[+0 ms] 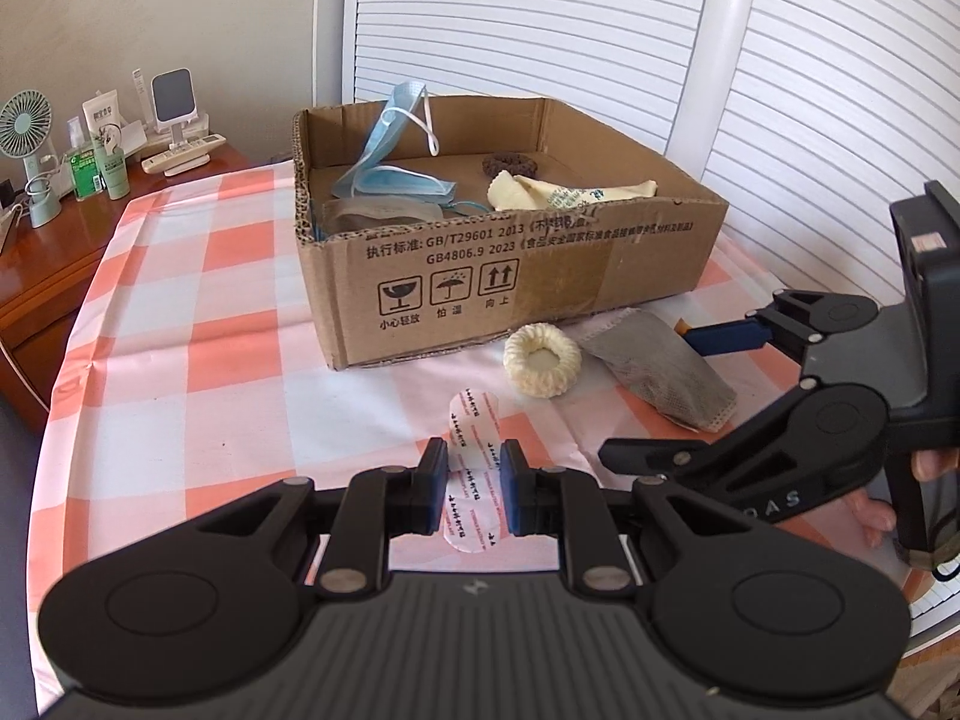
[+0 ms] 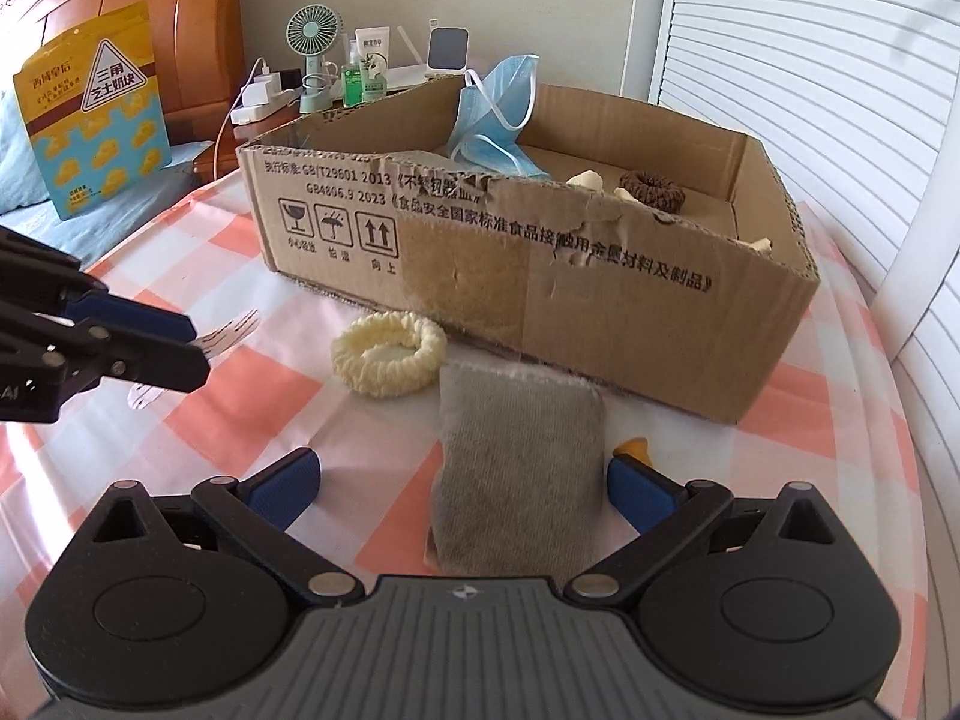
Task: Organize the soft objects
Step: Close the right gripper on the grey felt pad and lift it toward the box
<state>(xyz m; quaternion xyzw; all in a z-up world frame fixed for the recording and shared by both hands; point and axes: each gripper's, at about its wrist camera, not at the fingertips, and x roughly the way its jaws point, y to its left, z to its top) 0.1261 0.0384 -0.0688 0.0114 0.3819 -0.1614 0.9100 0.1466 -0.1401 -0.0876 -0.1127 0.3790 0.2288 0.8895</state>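
Note:
My left gripper (image 1: 474, 495) is shut on a translucent plaster strip (image 1: 474, 420) with red print, held just above the checked cloth. My right gripper (image 2: 462, 483) is open, its fingers either side of a grey sock (image 2: 519, 468) lying flat on the cloth; the sock also shows in the left wrist view (image 1: 660, 366). A cream knitted scrunchie (image 2: 390, 354) lies beside the sock, in front of the cardboard box (image 2: 630, 312). The box holds blue face masks (image 2: 498, 114), a brown scrunchie (image 2: 651, 189) and a cream sock (image 1: 570, 192).
The table has an orange and white checked cloth (image 1: 198, 360). A wooden nightstand (image 1: 54, 252) at the far left carries a small fan (image 1: 27, 126), bottles and a remote. A yellow snack bag (image 2: 96, 108) stands on the bed. White slatted doors (image 1: 540, 18) stand behind the box.

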